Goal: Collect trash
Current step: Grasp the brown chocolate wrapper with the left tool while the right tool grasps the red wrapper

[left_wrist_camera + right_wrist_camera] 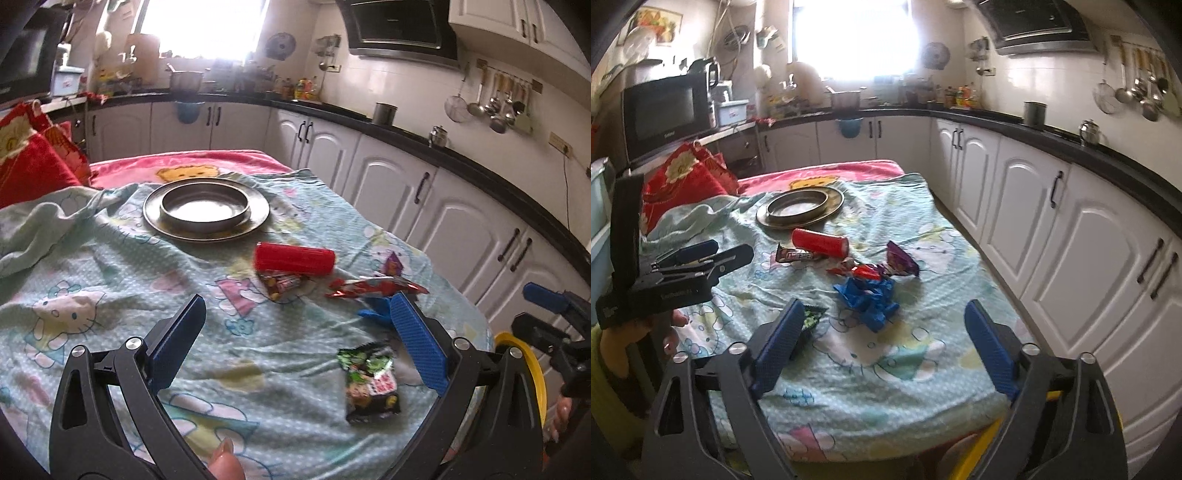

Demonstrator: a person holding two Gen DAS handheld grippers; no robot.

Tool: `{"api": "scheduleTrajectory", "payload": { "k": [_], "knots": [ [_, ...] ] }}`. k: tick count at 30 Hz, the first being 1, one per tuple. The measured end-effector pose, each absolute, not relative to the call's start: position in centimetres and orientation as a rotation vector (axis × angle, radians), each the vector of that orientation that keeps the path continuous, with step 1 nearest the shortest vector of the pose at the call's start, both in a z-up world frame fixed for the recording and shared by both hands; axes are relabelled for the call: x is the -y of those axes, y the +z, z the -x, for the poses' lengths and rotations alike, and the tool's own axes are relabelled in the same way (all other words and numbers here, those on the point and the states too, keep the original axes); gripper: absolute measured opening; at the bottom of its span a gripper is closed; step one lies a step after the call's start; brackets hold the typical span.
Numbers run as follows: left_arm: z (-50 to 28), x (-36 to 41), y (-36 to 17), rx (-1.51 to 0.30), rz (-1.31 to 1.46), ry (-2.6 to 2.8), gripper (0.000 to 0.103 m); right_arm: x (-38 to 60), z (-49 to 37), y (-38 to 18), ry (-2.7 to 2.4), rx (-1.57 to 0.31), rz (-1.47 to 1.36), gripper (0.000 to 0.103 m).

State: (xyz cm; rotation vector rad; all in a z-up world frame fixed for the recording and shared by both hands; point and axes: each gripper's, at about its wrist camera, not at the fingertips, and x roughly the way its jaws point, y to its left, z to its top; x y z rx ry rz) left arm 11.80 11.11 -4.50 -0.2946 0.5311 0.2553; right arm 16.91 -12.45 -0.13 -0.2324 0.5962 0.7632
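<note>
Two wrist fisheyes, angled down, near, sharing the table [110,258] and trash

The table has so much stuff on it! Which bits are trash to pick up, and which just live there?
Trash: green snack packet, red wrapper, blue crumpled plastic, purple wrapper, candy wrapper.

Just there: metal plate, steel bowl, cloth. Red cup: unsure.

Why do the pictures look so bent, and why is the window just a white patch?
Both views come from fisheye lenses, so the counter curves; in the left wrist view the window blows out white and glares off the steel bowl; in the right wrist view it also washes out.
</note>
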Motion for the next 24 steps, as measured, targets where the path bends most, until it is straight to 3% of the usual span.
{"api": "scheduleTrajectory", "payload": {
  "k": [19,23,24],
  "knots": [
    [-15.6,-15.4,-7.4,-0.605,0.505,0.223,0.088,3.8,-22.4,-4.2,0.804,-0.673,0.376,0.044],
    [-16.5,-15.6,-8.2,-0.629,0.525,0.217,0.085,3.4,-22.7,-4.9,0.811,-0.693,0.384,0.026],
    [-16.7,-15.7,-8.4,-0.635,0.532,0.215,0.084,3.4,-22.7,-5.0,0.812,-0.697,0.388,0.026]
  ]
}}
